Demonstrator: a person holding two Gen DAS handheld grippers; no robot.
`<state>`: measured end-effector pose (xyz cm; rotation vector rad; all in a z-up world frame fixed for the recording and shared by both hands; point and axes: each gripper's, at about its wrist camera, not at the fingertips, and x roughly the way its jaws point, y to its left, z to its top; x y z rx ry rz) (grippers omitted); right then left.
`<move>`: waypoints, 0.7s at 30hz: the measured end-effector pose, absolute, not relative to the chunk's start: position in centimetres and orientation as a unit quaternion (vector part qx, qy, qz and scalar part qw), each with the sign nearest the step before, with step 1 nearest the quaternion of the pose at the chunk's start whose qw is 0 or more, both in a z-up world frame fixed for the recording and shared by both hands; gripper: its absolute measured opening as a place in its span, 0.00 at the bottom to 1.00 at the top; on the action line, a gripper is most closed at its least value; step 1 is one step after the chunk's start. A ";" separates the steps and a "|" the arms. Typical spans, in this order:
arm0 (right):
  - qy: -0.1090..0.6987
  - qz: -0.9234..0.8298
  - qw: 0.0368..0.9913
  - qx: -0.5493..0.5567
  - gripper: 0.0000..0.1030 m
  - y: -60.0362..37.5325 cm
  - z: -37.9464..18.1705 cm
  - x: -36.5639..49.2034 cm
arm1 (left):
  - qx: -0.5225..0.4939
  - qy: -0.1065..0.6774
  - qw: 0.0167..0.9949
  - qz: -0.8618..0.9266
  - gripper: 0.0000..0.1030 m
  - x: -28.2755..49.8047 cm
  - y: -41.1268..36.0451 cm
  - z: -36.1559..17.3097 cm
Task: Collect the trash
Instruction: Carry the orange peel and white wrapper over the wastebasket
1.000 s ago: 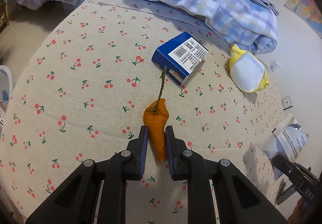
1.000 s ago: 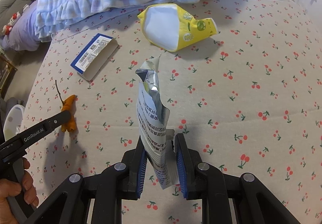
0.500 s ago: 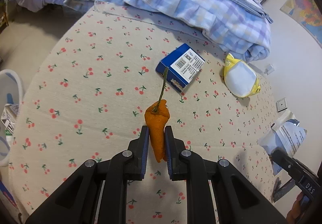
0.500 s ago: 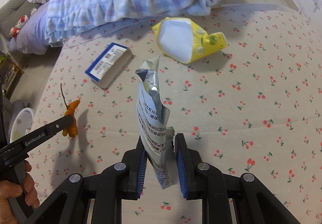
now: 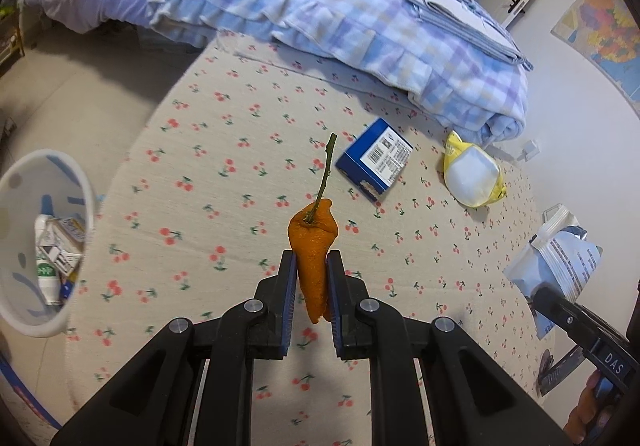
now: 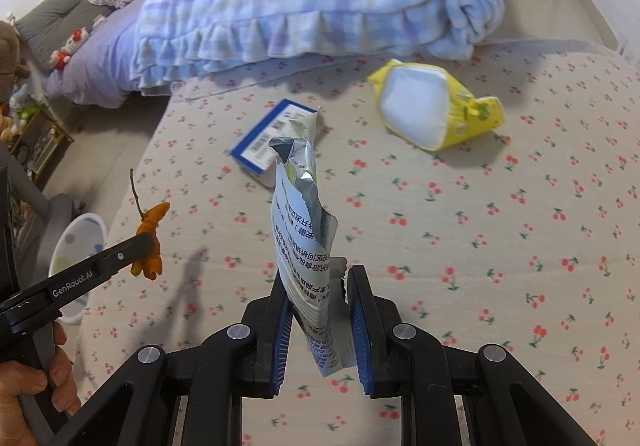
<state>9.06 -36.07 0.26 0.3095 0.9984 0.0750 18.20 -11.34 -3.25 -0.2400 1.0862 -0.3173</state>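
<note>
At the far left, beside the bed edge, stands a white trash bin [image 5: 80,185] with some packaging already inside it, so part of the collecting looks done. To the right of it, the left gripper [image 5: 312,286] is clenched on an orange peel [image 5: 314,246] with its green stem pointing up; the peel hangs above the cherry-print sheet [image 5: 200,205] and touches nothing else.

Further right on the sheet lies a blue carton box [image 5: 374,159] with a barcode label, near the edge of the folded checked blanket [image 5: 320,5]. Just beyond it lies a yellow snack bag [image 5: 474,177], on its side, with its white inside showing. Both lie on the sheet — no gripper is near them.

At the right, the right gripper [image 6: 320,326] is closed on a torn silver-and-white foil wrapper [image 6: 304,238] with printed text, which stands upright between the pads, free of the sheet. A hand [image 6: 28,398] on the left tool's handle shows in the lower left corner of the right wrist view.

As I judge it, the task is about in the middle: two pieces are picked up but not yet dropped in the bin, and the box and the yellow bag are still to be collected. The bin is to the left of both grippers, so the carrying would go that way.
</note>
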 end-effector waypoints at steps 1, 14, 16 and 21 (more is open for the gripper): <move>0.476 0.039 0.866 0.147 0.24 -35.7 0.3 9.1 | -0.113 0.512 0.839 -0.149 0.15 18.1 -11.0 -3.1; 0.478 0.078 0.866 0.129 0.24 -30.4 0.5 10.2 | -0.113 0.491 0.854 -0.128 0.15 16.6 -4.6 -1.1; 0.479 0.083 0.865 0.125 0.24 -29.5 0.4 10.4 | -0.115 0.488 0.857 -0.120 0.15 16.4 -3.1 -1.0; 0.483 0.096 0.863 0.116 0.24 -27.6 0.0 10.9 | -0.124 0.485 0.860 -0.101 0.15 16.0 0.0 -0.8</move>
